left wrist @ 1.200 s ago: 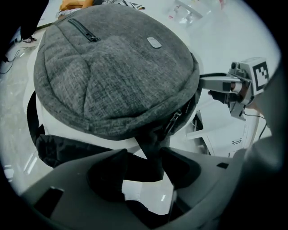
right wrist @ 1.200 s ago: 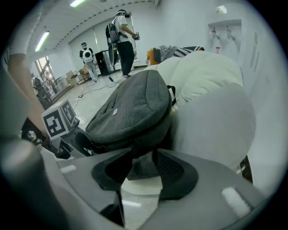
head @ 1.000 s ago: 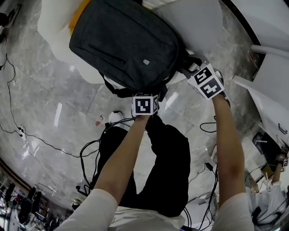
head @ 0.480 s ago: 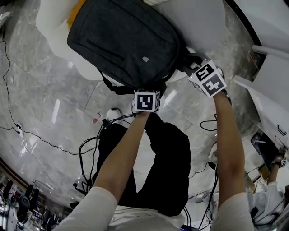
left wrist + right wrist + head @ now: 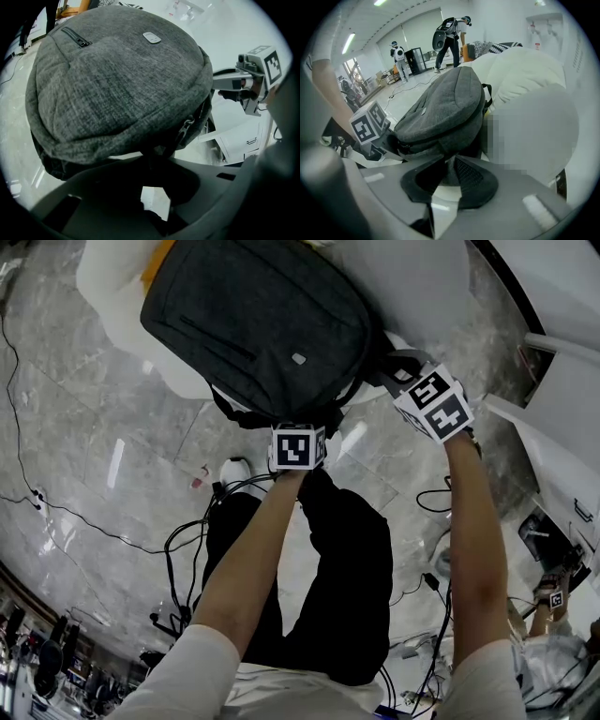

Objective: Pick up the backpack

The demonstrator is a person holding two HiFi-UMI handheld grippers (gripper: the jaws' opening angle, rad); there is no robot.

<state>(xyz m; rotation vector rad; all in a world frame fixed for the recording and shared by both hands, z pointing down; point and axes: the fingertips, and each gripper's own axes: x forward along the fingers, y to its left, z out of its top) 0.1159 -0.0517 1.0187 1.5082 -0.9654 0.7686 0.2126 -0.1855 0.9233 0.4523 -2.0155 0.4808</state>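
One cushion (image 5: 112, 296), white and bulky, at 12 o'clock in the head view, above grey veined floor (image 5: 94, 474). On it, flat and face up, backpack (image 5: 258, 329): dark grey, long axis seemingly running 10 to 4 o'clock, near corner apparently overhanging toward the person.

Left hand-held gripper (image 5: 154, 161) at the backpack's 6 o'clock corner, pointing steeply down. Jaws just closing, now nipping a dark fold of the bottom edge between them.

Right hand-held gripper (image 5: 447, 171) at the backpack's 4 o'clock end. Jaws likewise just closing, pads pinched on a grey strip of backpack fabric, perhaps a strap or the rim; hard to tell which.

No gap left to cross, then: backpack straight ahead at 12 o'clock of both, both equally near, one toward each end of the near side. Likely next: raising both together and level, to avoid tipping the backpack or dragging fabric out of either pinch.
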